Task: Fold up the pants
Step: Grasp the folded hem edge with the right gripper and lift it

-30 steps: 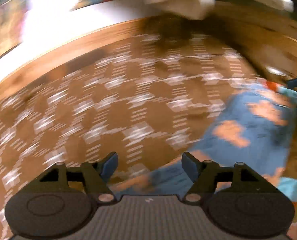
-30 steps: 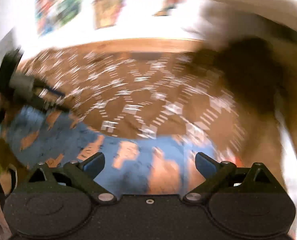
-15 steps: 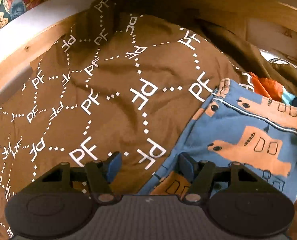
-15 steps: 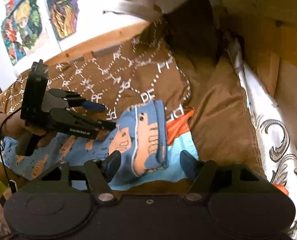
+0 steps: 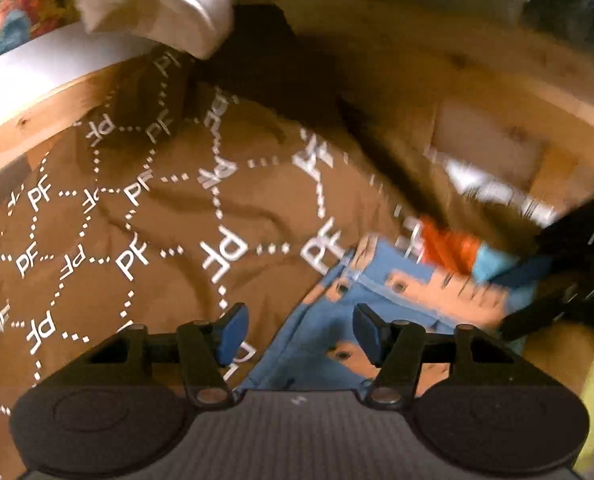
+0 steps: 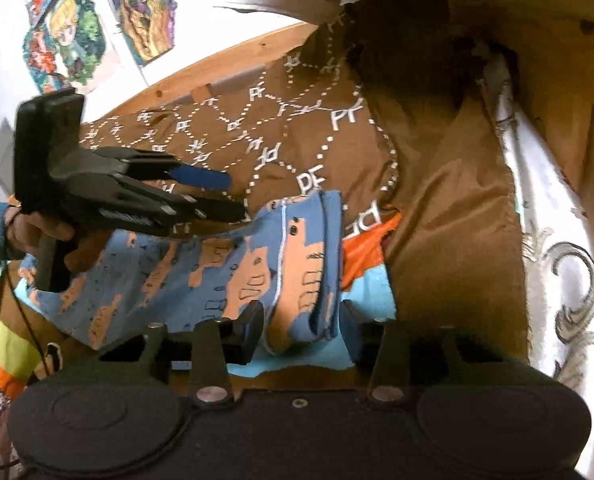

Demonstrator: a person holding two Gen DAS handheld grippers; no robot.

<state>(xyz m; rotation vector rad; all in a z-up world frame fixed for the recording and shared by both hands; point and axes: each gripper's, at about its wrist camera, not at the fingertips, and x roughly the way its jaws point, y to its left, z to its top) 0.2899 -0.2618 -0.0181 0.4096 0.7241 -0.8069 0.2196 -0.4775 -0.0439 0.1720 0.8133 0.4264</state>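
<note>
The blue pants (image 6: 201, 276) with an orange print lie flat on a brown bedcover (image 6: 281, 136). In the right wrist view their bunched waistband end (image 6: 305, 304) sits between the fingers of my right gripper (image 6: 301, 328). Its jaws are closing and the pads stand just beside the cloth. My left gripper (image 5: 299, 334) hovers over the pants' near edge (image 5: 317, 344). That edge lies between its closing jaws, and the pads are clear of it. The left gripper (image 6: 233, 196) also shows above the pants' far side. The blurred right gripper (image 5: 521, 296) shows at the right edge of the left wrist view.
An orange and light-blue garment (image 6: 369, 264) lies under the pants' end. A wooden bed frame (image 5: 37, 120) and a white pillow (image 5: 165, 12) border the cover at the back. White patterned bedding (image 6: 557, 280) lies to the right. Posters (image 6: 69, 36) hang on the wall. A person's hand (image 6: 21, 232) holds the left gripper.
Both grippers' jaws have narrowed. The left gripper slid right until the pants' edge came between its fingers. The right gripper closed in around the waistband end.
</note>
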